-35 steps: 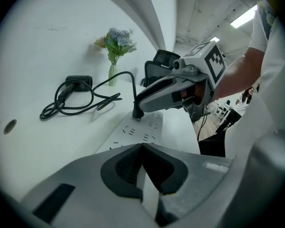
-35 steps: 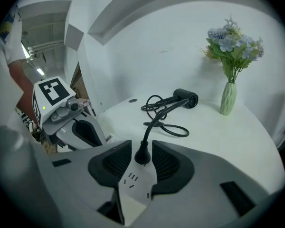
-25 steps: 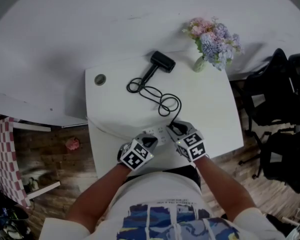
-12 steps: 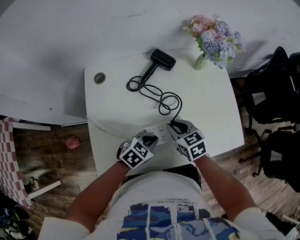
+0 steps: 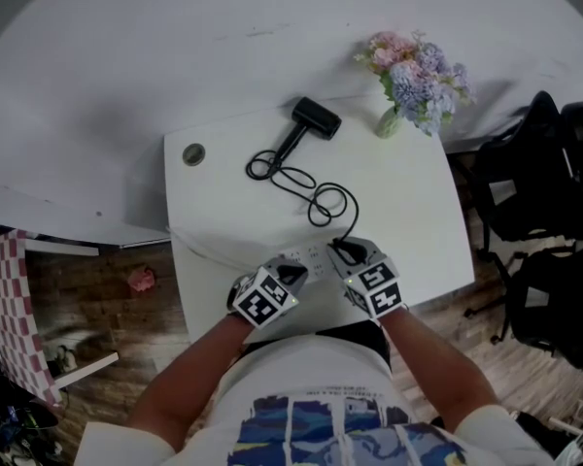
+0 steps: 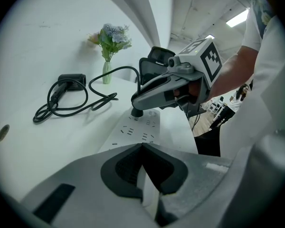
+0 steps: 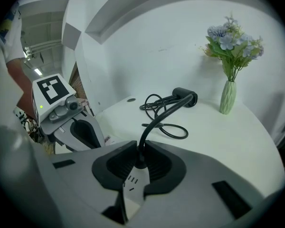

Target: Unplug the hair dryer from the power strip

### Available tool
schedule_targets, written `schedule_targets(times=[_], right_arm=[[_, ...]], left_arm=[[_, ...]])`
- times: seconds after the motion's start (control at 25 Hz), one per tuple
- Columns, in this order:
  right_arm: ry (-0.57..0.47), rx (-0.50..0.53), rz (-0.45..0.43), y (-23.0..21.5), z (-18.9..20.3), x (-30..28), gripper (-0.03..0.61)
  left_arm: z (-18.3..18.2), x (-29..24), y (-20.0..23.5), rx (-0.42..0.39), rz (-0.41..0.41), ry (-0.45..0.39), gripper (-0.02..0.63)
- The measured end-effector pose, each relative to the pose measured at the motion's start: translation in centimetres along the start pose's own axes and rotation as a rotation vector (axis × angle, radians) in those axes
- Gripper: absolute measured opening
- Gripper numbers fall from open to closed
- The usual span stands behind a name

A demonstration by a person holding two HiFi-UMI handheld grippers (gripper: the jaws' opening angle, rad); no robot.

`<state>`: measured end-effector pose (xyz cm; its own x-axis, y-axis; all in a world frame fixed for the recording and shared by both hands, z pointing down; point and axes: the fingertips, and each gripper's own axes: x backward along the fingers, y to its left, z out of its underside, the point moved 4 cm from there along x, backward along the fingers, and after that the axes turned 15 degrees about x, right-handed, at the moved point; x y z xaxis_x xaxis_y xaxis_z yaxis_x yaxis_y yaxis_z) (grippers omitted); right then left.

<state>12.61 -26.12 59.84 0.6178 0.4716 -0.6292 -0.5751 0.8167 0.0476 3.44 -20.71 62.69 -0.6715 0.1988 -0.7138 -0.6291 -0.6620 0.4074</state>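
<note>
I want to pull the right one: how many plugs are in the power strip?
1: the black plug at the far end of the power strip, its cord running to the hair dryer. Other visible sockets are empty; the left gripper hides the near end.
</note>
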Motion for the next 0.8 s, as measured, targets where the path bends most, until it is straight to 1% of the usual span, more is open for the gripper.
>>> schedule_targets(times=[0.08, 0.28, 0.6, 0.8], right_arm=[[-0.017, 0.005, 0.007, -0.2, -0.6, 0.5, 0.049], [-0.072, 0.048, 0.011, -1.1, -3.9, 1.2, 0.051], [-0.060, 0.037, -0.003, -1.0, -3.5, 1.9, 0.052], [-0.056, 0.033, -0.001, -0.9, -3.3, 2.5, 0.053]], left_arm=[[0.0, 0.0, 0.0, 0.002, 0.002, 0.003, 0.002], [0.1, 0.0, 0.1, 0.013, 0.010, 0.006, 0.002], [0.0, 0.2, 0.1, 0.051, 0.021, -0.010, 0.002], [-0.1, 0.4, 0.3, 0.090, 0.022, -0.047, 0.002]])
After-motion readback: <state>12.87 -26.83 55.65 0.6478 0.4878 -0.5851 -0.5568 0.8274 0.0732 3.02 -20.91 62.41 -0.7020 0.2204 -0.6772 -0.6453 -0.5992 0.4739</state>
